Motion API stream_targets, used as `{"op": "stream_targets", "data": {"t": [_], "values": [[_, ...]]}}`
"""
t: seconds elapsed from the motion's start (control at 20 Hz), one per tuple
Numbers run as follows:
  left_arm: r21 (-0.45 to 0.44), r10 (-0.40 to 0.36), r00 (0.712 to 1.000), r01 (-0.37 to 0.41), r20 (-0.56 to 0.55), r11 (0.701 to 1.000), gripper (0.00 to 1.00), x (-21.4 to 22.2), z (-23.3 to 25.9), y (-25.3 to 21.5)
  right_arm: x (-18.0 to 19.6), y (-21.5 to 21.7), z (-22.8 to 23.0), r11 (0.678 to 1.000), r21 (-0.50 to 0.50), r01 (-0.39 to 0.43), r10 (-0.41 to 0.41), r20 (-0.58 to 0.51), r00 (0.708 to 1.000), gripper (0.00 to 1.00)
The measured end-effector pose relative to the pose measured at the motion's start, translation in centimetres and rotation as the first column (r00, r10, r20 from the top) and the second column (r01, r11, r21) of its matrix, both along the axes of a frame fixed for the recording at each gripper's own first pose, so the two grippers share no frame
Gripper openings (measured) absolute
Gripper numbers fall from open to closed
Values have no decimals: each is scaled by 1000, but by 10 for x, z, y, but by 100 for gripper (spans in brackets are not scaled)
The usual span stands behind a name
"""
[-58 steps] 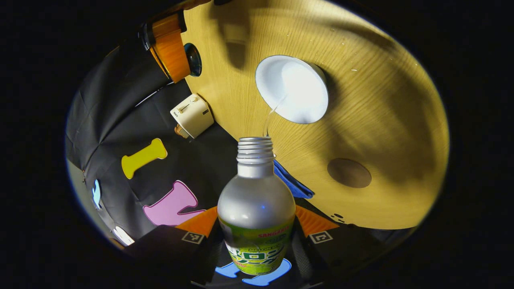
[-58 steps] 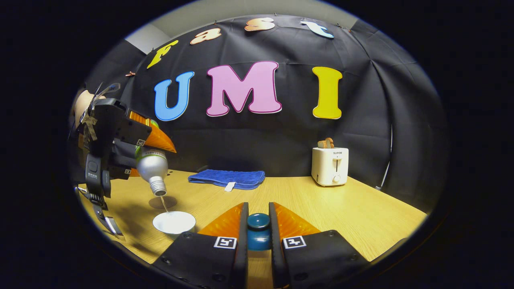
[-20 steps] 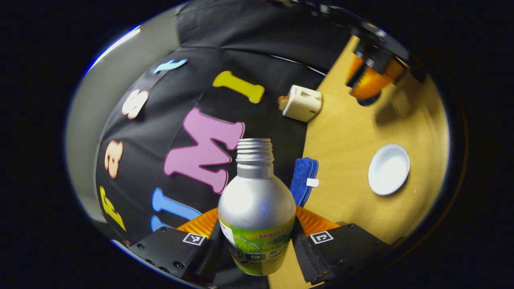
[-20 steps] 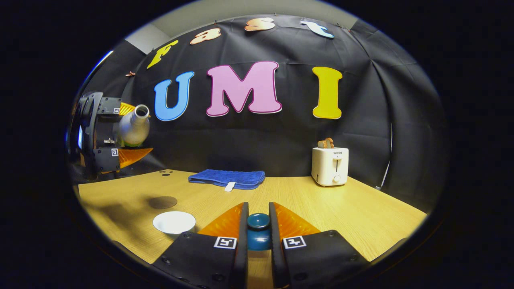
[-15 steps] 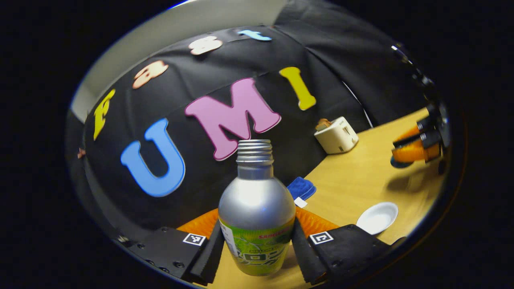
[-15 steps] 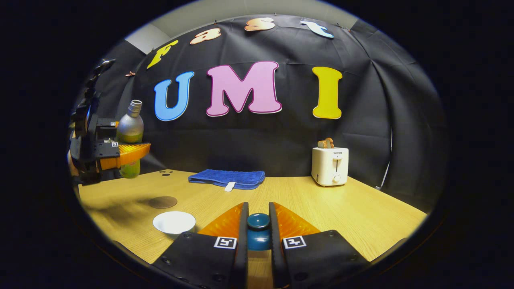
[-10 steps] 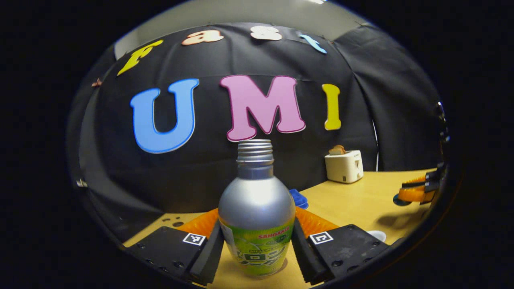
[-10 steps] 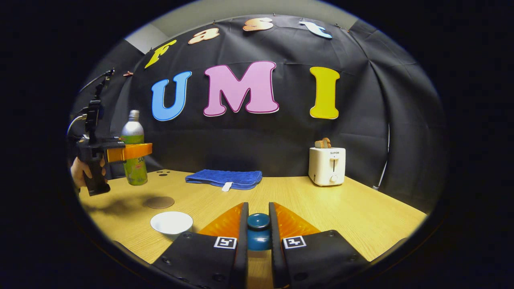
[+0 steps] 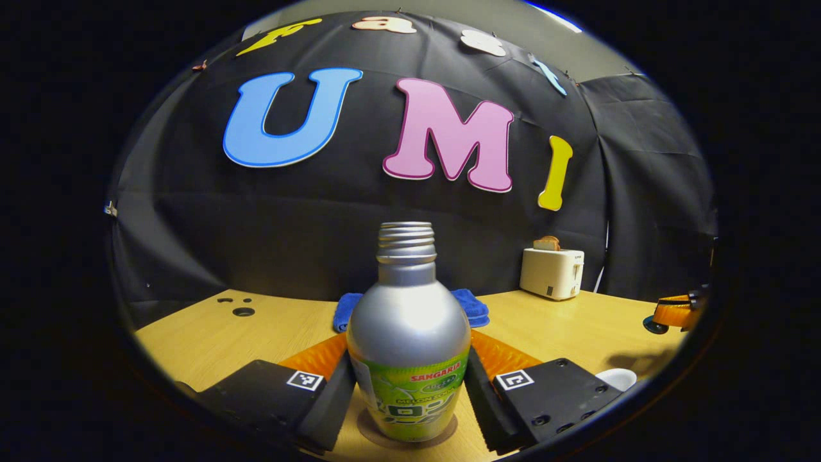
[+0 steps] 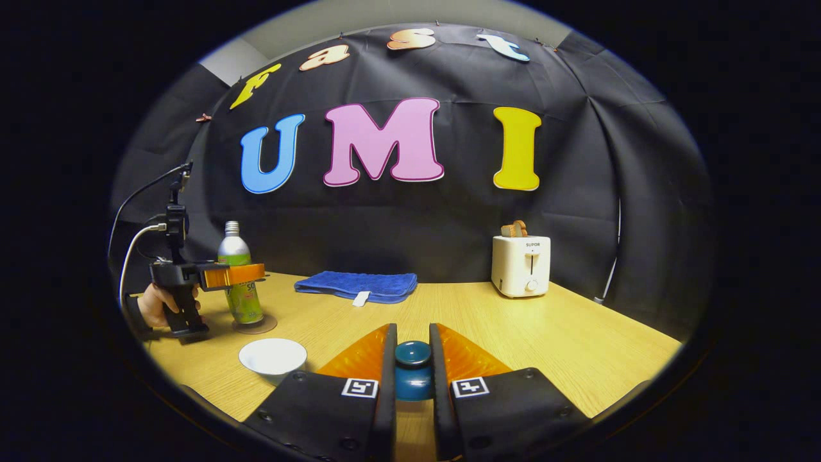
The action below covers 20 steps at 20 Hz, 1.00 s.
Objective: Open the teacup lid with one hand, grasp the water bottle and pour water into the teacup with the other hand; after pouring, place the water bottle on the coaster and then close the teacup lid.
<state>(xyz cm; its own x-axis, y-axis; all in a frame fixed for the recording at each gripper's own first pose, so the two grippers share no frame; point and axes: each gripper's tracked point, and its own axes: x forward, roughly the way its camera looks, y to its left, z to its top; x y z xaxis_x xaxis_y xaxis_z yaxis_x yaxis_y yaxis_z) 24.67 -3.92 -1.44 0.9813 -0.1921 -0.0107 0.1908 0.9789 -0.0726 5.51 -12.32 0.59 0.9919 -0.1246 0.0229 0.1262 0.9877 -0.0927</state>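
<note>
Left gripper view: water bottle (image 9: 408, 333) upright, neck up.

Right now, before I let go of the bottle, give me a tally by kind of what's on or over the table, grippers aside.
Bottle: 1
Coaster: 1
Teacup: 1
Lid: 1
Blue towel: 1
Toaster: 1
Total: 6

Water bottle (image 9: 408, 340) tipped back from pouring over the teacup (image 10: 272, 355) to upright, carried away from the cup and lowered by the left gripper (image 9: 410, 385), now standing on the coaster (image 10: 255, 326); stream of water stopped; holding hand (image 10: 156, 304) dropped to table level
</note>
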Motion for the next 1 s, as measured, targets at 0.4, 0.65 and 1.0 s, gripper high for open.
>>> {"op": "stream_targets", "data": {"t": [0.4,0.65,1.0], "values": [[21,-9,999,10,-45,1000,88,-6,-10,-5,0,1,0,1000,0,1,-1,0,1000,27],[75,-54,997,58,-55,995,98,-48,-5,-7,0,1,0,1000,0,1,-1,1,1000,27],[50,-11,999,13,-41,999,96,-114,-12,17,0,1,0,1000,1,1,-1,1,1000,27]]}}
